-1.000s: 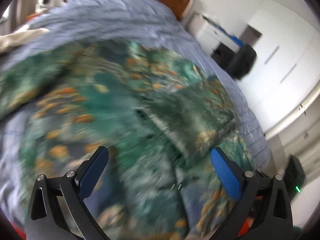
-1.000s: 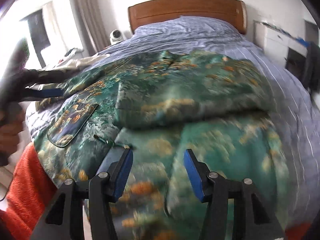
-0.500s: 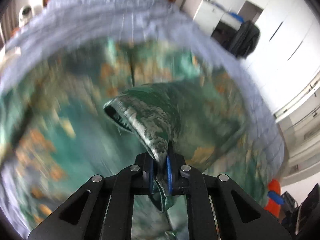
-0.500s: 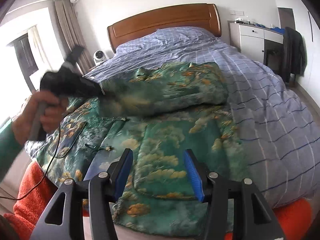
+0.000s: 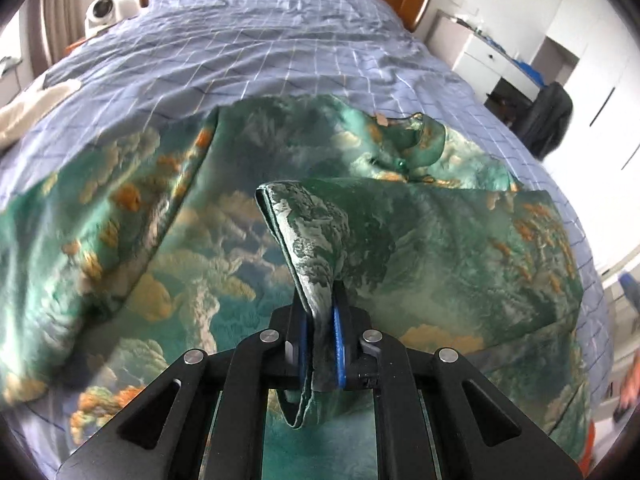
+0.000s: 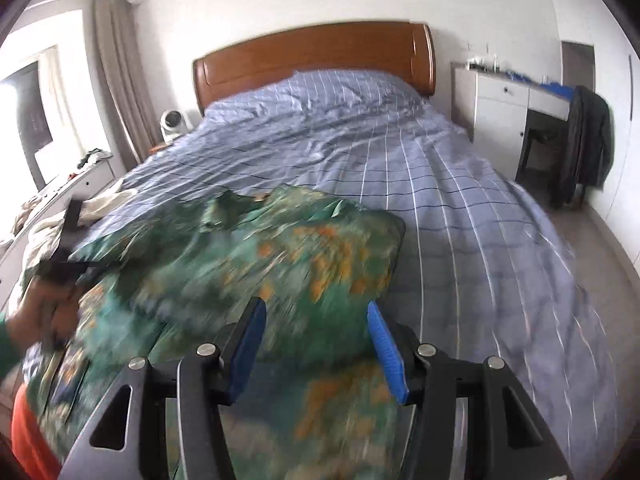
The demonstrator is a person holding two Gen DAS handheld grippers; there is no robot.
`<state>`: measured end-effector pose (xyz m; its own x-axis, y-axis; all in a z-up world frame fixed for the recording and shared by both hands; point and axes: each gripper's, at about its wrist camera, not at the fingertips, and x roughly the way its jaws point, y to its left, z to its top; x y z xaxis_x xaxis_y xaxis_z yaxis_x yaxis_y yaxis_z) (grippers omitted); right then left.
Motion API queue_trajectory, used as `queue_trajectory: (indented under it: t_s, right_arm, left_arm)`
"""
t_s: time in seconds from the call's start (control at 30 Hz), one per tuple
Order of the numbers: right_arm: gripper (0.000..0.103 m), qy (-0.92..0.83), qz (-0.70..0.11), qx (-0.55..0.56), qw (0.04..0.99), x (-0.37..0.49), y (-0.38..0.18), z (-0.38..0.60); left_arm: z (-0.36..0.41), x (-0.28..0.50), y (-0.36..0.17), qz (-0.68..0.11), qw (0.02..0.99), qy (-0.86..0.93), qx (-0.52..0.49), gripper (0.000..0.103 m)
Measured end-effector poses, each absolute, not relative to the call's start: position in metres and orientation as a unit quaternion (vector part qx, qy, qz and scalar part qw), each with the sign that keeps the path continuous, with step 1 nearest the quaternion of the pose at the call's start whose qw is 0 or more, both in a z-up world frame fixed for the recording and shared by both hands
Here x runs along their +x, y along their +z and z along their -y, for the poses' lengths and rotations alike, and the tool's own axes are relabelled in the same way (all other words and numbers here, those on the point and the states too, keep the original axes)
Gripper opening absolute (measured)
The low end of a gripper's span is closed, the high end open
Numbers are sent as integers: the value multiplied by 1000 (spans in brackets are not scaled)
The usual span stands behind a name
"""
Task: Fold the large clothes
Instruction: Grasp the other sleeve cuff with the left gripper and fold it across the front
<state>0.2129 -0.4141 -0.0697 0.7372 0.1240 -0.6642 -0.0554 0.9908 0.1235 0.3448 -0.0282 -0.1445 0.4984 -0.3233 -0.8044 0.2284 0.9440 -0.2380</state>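
Bed (image 6: 460,184): blue checked cover, wooden headboard (image 6: 312,60). Green patterned garment (image 5: 440,248): spread across the bed's near half (one side folded over). Left gripper (image 5: 320,332): pads clamped on the garment's cuff edge. Right gripper (image 6: 316,344): pads spread wide, holding nothing, above garment.

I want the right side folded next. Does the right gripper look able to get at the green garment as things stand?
Probably yes. The right gripper is open, holding nothing, with the green garment directly ahead on the bed and nothing between them.
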Motion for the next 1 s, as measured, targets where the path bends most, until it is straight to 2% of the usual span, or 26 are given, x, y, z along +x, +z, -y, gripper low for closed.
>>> queue_trajectory:
  t_s: [0.17, 0.33, 0.4, 0.53, 0.8, 1.0]
  right_arm:
    - [54, 75, -407, 75, 907, 314, -105, 417]
    - [54, 66, -479, 76, 872, 373, -179, 412]
    - [54, 66, -482, 63, 871, 373, -191, 408]
    - [54, 56, -483, 44, 872, 360, -180, 403]
    - [54, 104, -499, 16, 860, 282, -163, 384]
    - [54, 94, -525, 7, 846, 290, -187, 378]
  left_arm:
    - [32, 348, -162, -473, 868, -150, -39, 12]
    - [33, 349, -176, -472, 868, -148, -32, 14]
    - [34, 350, -177, -474, 868, -147, -28, 14]
    - [35, 348, -180, -467, 871, -148, -23, 15]
    - [39, 346, -183, -459, 877, -142, -9, 15]
    - [46, 345, -185, -453, 882, -131, 15, 16]
